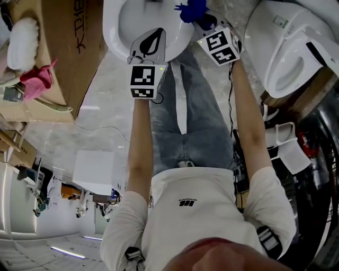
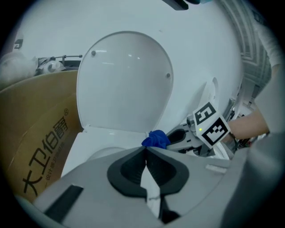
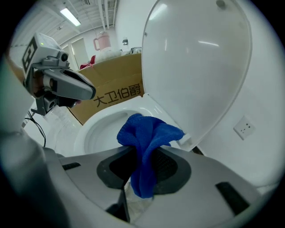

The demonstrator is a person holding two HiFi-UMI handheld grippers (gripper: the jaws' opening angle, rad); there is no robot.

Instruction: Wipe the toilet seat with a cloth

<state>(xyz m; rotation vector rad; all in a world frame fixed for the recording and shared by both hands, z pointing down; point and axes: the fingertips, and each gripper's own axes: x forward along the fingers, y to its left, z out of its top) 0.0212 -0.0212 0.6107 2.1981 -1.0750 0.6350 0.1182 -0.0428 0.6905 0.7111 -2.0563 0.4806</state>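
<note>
A white toilet (image 1: 124,29) with its lid (image 2: 124,80) raised stands ahead of me; its seat rim (image 3: 95,122) curves round the bowl. My right gripper (image 3: 144,156) is shut on a blue cloth (image 3: 147,138), which bunches above the jaws and hangs down between them, over the seat's back right near the lid hinge. The blue cloth (image 1: 192,10) shows at the toilet's top right in the head view, and the blue cloth (image 2: 156,139) also in the left gripper view. My left gripper (image 2: 146,153) hovers over the seat's near side, jaws shut and empty.
A brown cardboard box (image 1: 58,53) stands left of the toilet with a pink rag (image 1: 38,82) on it. A second white toilet (image 1: 288,50) stands at the right. My legs in jeans (image 1: 190,116) are below the bowl. A wall socket (image 3: 243,128) is behind.
</note>
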